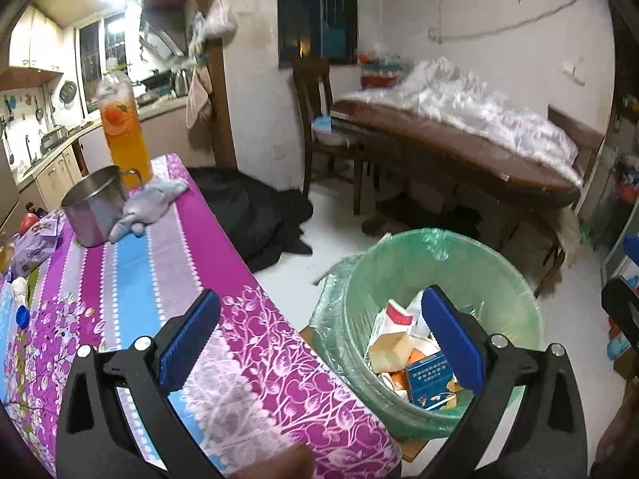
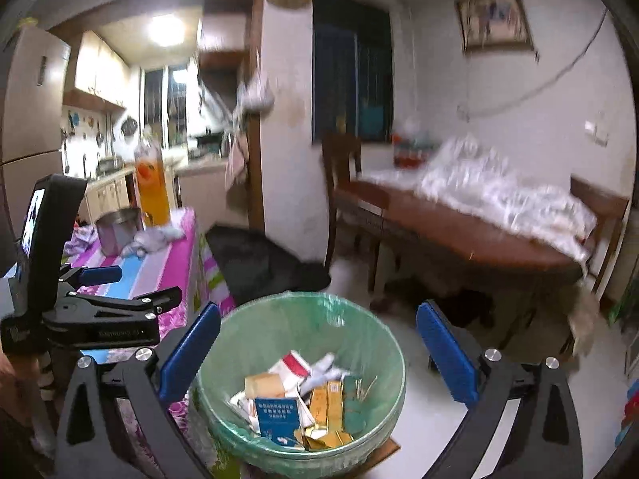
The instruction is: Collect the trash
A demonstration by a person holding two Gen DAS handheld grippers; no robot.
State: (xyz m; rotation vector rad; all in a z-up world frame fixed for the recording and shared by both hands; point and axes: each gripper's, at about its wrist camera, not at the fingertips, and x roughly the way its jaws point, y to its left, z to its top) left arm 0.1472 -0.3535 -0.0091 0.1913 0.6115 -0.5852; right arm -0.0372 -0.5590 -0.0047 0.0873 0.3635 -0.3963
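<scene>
in the left wrist view the left gripper [image 1: 319, 331] stood wide and empty, between the desk [image 1: 131, 263] and the green-lined bin [image 1: 519, 299] of trash [image 1: 429, 375]. in the right wrist view the right gripper [image 2: 317, 345] gaped empty above that bin [image 2: 247, 331], cartons and wrappers [image 2: 279, 419] inside.

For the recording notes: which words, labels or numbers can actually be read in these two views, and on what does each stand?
None can be read.
Blue box in the trash bin: white printed lines, too blurred to read.
Black clamp by the table: embossed lettering, too blurred.
Orange drink bottle: fruit picture only, no legible words.
</scene>
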